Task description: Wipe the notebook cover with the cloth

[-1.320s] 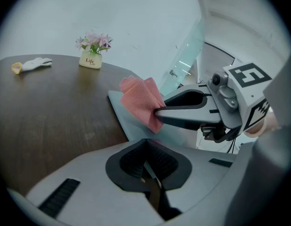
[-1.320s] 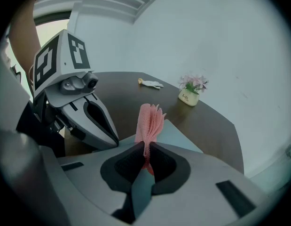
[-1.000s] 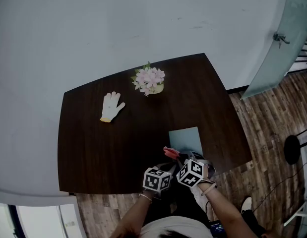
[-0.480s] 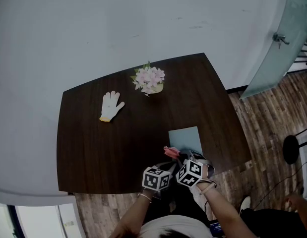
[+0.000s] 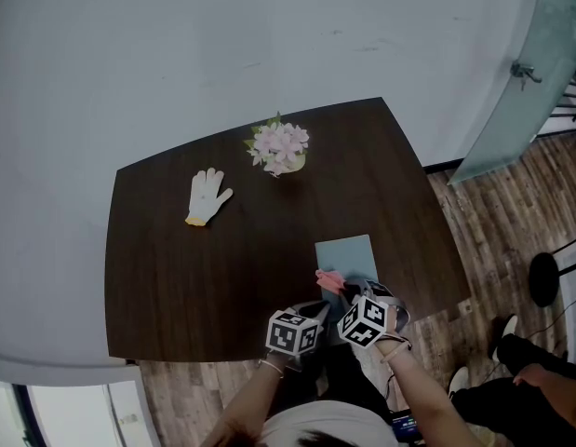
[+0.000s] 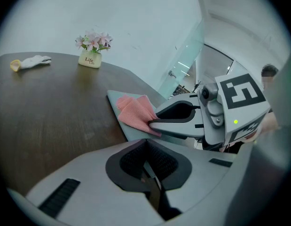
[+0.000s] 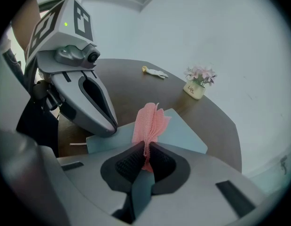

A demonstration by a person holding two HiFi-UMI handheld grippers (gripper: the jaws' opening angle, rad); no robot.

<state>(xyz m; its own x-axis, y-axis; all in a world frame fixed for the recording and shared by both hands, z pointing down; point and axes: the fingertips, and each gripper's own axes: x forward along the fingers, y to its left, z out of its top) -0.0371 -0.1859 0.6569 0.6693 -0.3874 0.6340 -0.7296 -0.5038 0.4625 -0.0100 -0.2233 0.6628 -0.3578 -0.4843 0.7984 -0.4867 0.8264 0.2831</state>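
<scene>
"Life" on the flower pot

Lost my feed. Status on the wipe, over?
Right gripper shut on cloth, at notebook's near end. Left gripper shut, empty. Glove, flowers well clear.

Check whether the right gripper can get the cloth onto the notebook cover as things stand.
Probably yes. The right gripper is shut on the pink cloth, which hangs over the near end of the notebook. The cover is bare; the left gripper, shut and empty, sits at its left edge.
</scene>
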